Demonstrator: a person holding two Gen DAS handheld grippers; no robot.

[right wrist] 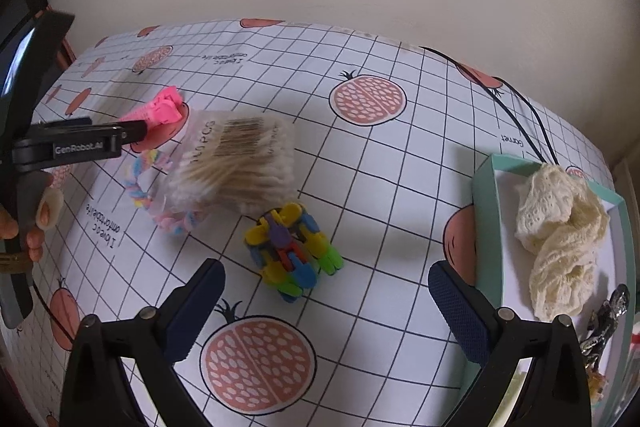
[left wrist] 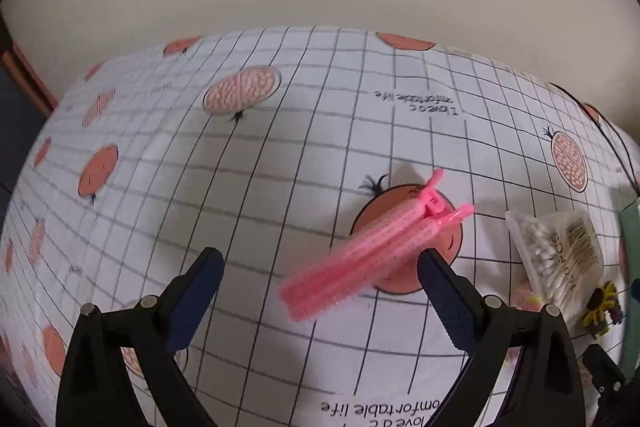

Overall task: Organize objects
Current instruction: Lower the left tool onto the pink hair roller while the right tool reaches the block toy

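A pink hair clip [left wrist: 376,255] lies slantwise on the checked tablecloth [left wrist: 280,167]. My left gripper [left wrist: 320,271] stands open around it, and the clip's hinged end sits close to the right finger [left wrist: 444,291]. In the right wrist view the same pink clip [right wrist: 164,109] shows past the left gripper's finger [right wrist: 116,139], which a hand [right wrist: 36,223] holds. My right gripper [right wrist: 326,279] is open and empty, just short of a bundle of colourful small clips [right wrist: 294,251]. A teal box [right wrist: 484,211] at the right holds a cream lace cloth [right wrist: 560,227].
A bag of cotton swabs [right wrist: 236,163] lies on a pastel braided hair tie [right wrist: 160,195]. The swab bag [left wrist: 560,259] and a sunflower clip [left wrist: 600,307] show at the right of the left wrist view. A silver trinket [right wrist: 608,319] lies in the box. A black cable [right wrist: 512,99] crosses the far right.
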